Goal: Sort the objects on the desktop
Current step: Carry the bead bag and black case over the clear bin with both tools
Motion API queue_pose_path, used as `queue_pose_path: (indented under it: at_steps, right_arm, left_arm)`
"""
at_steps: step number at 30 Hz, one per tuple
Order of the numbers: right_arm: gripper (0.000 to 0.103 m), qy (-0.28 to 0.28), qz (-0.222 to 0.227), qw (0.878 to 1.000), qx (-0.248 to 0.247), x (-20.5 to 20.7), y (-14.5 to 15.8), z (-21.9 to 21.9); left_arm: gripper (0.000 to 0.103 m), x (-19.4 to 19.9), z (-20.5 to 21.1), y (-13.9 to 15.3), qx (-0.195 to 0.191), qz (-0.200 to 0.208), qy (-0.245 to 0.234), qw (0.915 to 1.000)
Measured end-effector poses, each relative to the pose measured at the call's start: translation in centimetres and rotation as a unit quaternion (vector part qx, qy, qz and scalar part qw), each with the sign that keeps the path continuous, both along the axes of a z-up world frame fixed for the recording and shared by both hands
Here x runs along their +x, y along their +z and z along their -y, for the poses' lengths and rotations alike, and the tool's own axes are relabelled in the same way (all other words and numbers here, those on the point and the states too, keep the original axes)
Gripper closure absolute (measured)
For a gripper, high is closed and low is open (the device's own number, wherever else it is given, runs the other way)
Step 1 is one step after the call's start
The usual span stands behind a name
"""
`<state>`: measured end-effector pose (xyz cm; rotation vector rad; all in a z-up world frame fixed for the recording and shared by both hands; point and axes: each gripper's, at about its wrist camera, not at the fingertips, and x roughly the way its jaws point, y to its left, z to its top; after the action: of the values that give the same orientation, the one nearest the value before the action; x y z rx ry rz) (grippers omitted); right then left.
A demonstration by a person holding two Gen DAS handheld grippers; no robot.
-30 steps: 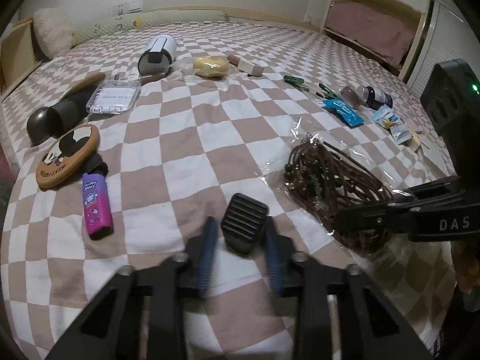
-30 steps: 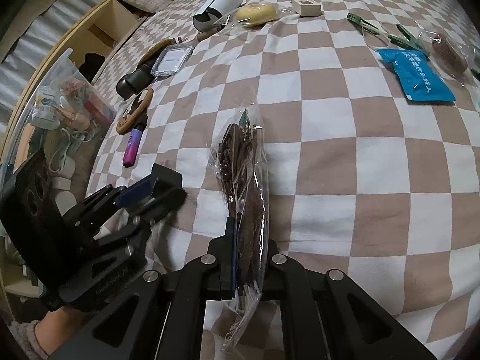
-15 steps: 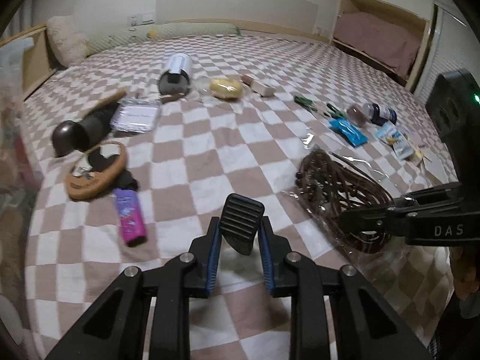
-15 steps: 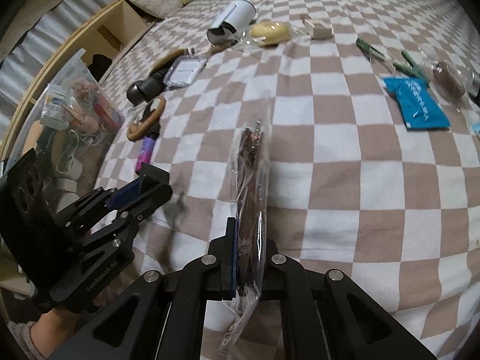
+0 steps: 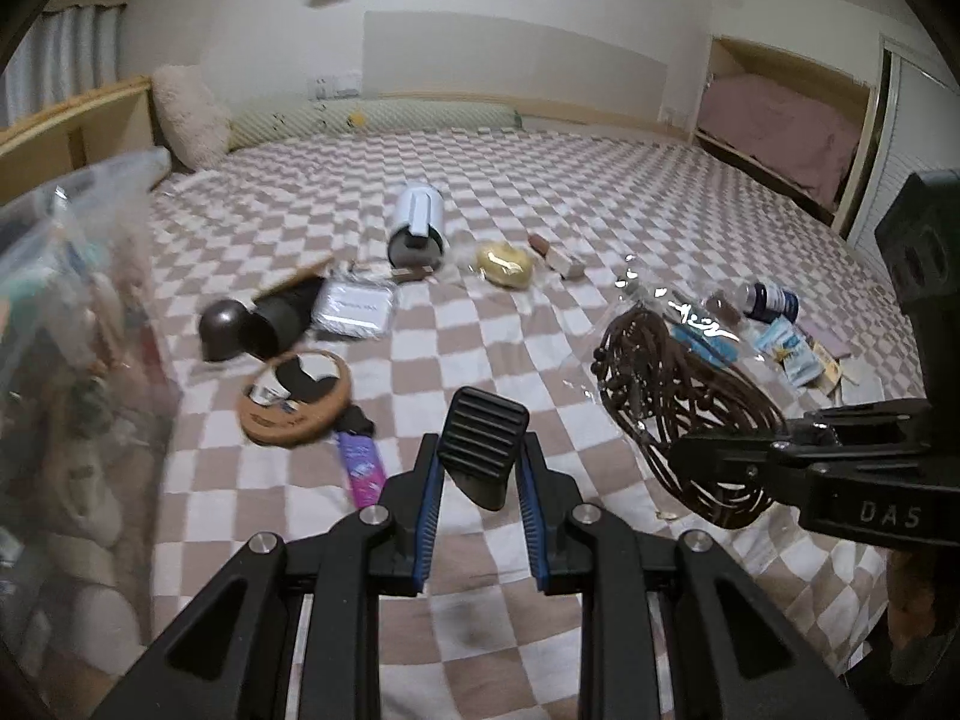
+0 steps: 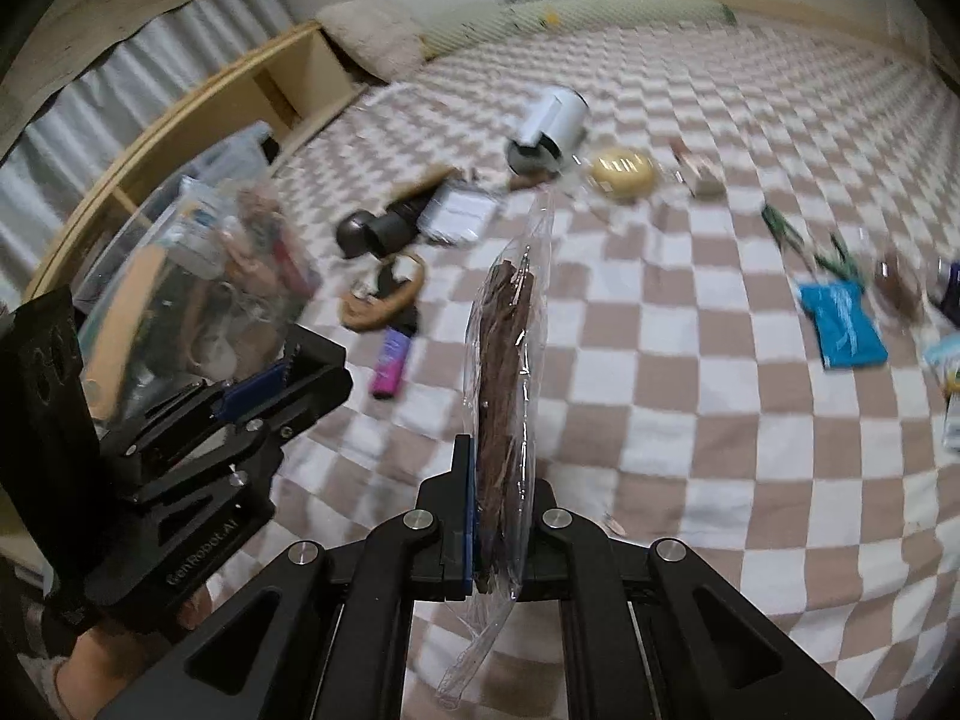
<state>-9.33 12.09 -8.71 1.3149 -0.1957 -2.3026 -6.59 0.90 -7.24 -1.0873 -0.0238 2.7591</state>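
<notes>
A small black ribbed block [image 5: 483,441] hangs above the checked bedspread [image 5: 540,360], and my left gripper [image 5: 480,450] is shut on it; the same gripper [image 6: 300,369] shows at the left of the right wrist view. A clear bag of brown beaded cord [image 6: 507,360] stands edge-on in the air with my right gripper [image 6: 495,483] shut on its lower part. In the left wrist view the bag [image 5: 678,372] spreads out flat in front of the right gripper [image 5: 681,456].
A clear plastic bin [image 6: 198,264] with several items stands at the left edge of the bed. On the spread lie a white cylinder [image 5: 417,222], a yellow packet [image 5: 506,264], a round wooden disc [image 5: 297,396], a purple lighter [image 5: 362,468] and a blue packet [image 6: 843,324].
Both grippers have risen off the bedspread and tilted up, carrying the block and the bag. The clear bin has come into view at the left.
</notes>
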Motion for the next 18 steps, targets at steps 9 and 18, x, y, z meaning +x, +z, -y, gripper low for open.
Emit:
queue_pose_path:
  at_steps: [9,18]
  right_arm:
    - [0.096,0.021,-0.058,0.998,-0.016,0.0,6.4,3.0]
    - [0.096,0.065,-0.109,0.991,-0.04,-1.0,12.5,9.0]
  left_arm:
    - [0.079,1.7,3.8,6.2,-0.001,-0.06,0.029,0.9978]
    - [0.079,3.0,8.1,12.6,-0.018,-0.094,0.062,0.9935]
